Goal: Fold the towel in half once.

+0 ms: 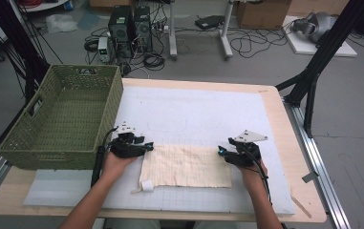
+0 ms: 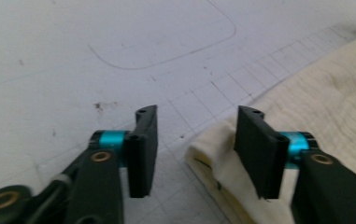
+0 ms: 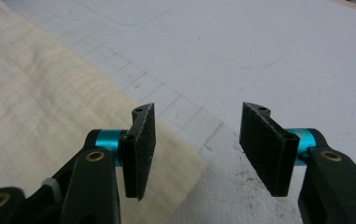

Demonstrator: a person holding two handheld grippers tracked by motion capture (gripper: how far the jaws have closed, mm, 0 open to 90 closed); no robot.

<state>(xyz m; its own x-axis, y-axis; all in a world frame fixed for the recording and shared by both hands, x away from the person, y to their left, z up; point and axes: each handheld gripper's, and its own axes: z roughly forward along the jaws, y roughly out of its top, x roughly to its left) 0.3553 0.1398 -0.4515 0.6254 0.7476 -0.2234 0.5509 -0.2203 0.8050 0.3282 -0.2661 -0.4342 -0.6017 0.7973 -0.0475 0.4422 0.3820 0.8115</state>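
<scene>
A cream cloth (image 1: 187, 166) lies flat on the white mat (image 1: 203, 114) at the counter's near edge. The left claw (image 2: 196, 144) gapes at its far left corner, the right claw (image 3: 196, 147) gapes at its far right corner. A green basket (image 1: 65, 117) stands left.

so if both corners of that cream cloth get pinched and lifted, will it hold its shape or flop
Probably flop: the cream cloth lies flat and thin, with a soft doubled edge at its corner in the left gripper view. It looks light, so it may drag across the white mat. Its woven texture likely grips well between the pads.
</scene>
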